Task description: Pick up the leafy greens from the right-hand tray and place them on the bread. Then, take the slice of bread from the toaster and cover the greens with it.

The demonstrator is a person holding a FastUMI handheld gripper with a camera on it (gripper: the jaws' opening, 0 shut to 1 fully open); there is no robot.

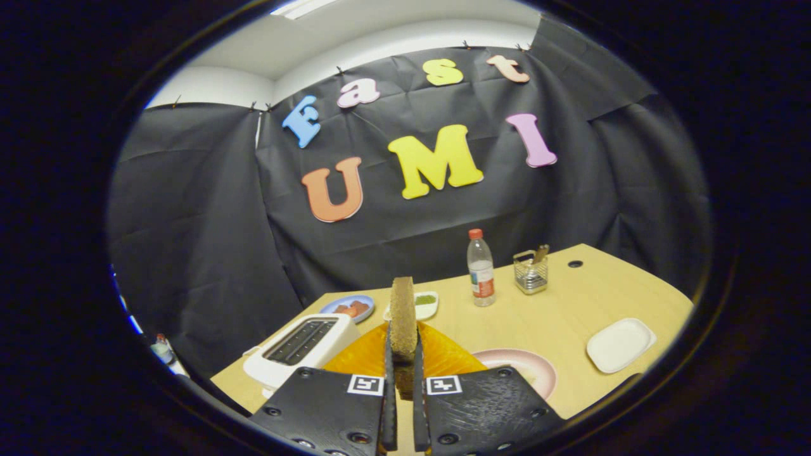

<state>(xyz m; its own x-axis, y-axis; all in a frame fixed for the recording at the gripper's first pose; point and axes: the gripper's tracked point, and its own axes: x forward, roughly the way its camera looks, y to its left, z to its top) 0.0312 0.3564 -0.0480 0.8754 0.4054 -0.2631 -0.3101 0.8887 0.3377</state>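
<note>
Black cloth backs the pale wooden table (545,316). I take the white two-slot toaster (303,349) as landmark; it sits leftmost. Behind it lies a blue plate (350,306), right of that a small white dish of greens (426,303). Right of the toaster, my gripper (403,405) pinches a brown bread slice (403,320) upright between both fingers. Farther right: pink-rimmed plate (526,367), clear water bottle (481,269), wire holder (531,272), white rectangular tray (619,344).
</note>
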